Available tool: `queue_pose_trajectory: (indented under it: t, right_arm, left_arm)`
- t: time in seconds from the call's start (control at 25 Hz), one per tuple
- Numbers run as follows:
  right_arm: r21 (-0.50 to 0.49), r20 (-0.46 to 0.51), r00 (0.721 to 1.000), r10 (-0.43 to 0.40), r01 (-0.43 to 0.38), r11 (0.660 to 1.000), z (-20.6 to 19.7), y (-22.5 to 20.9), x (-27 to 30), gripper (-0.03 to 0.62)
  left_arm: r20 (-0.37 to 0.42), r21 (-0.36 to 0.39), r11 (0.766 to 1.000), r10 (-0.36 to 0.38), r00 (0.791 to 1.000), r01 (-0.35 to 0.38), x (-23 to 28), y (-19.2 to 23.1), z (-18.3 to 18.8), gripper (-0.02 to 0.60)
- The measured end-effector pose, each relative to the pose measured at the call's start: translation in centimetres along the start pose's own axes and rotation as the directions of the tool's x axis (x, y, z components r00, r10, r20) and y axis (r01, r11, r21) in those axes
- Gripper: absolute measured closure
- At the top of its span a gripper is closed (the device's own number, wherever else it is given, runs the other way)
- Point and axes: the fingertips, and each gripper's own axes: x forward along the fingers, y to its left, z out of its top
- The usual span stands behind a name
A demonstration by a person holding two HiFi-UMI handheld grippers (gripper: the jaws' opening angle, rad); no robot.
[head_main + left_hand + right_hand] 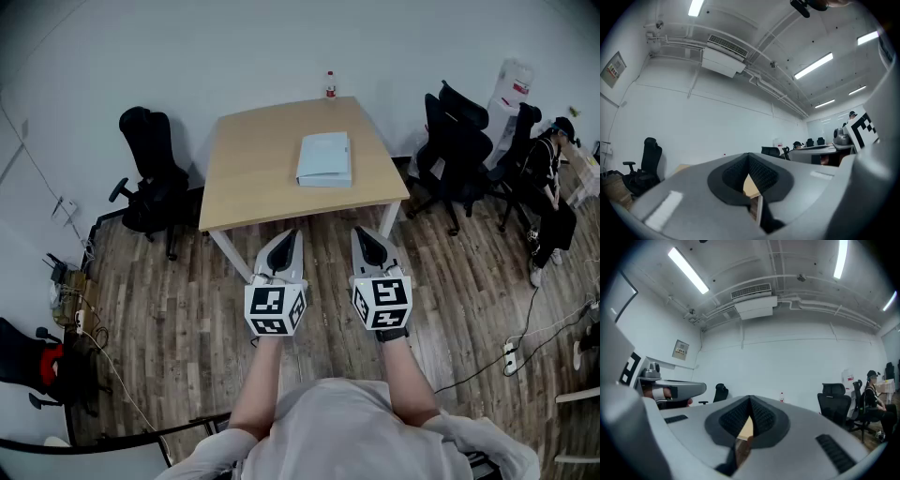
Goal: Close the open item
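A pale blue-white flat rectangular item [323,159] lies on the light wooden table [248,164], right of its middle; from here I cannot tell how far it stands open. Both grippers hang in the air over the wooden floor, short of the table's near edge and pointing toward it. My left gripper [287,240] is shut, with nothing between its jaws; the left gripper view has its pads [759,176] meeting at the tip. My right gripper [367,238] is likewise shut and holds nothing, its pads [760,417] closed together. Neither touches the item.
A small red-capped bottle [330,86] stands at the table's far edge. A black office chair [150,183] sits left of the table, more black chairs [459,150] to the right, beside a seated person [553,192]. Cables and a power strip [511,354] lie on the floor.
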Motion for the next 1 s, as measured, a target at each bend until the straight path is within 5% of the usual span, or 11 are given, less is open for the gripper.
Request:
queue_pose_trajectory:
  t: [0.6,1.0]
  right_arm:
    - [-0.012,0.045,0.992,0.119,-0.118,0.993,-0.4,-2.4,0.2,0.583]
    - [0.081,0.018,0.994,0.105,-0.106,0.991,-3.6,-6.1,1.8,0.583]
  left_arm:
    - [0.006,-0.029,0.997,0.071,0.997,-0.071,2.7,-1.9,-1.0,0.574]
    - [-0.043,-0.029,0.995,0.093,0.995,-0.095,5.3,-2.7,-4.2,0.574]
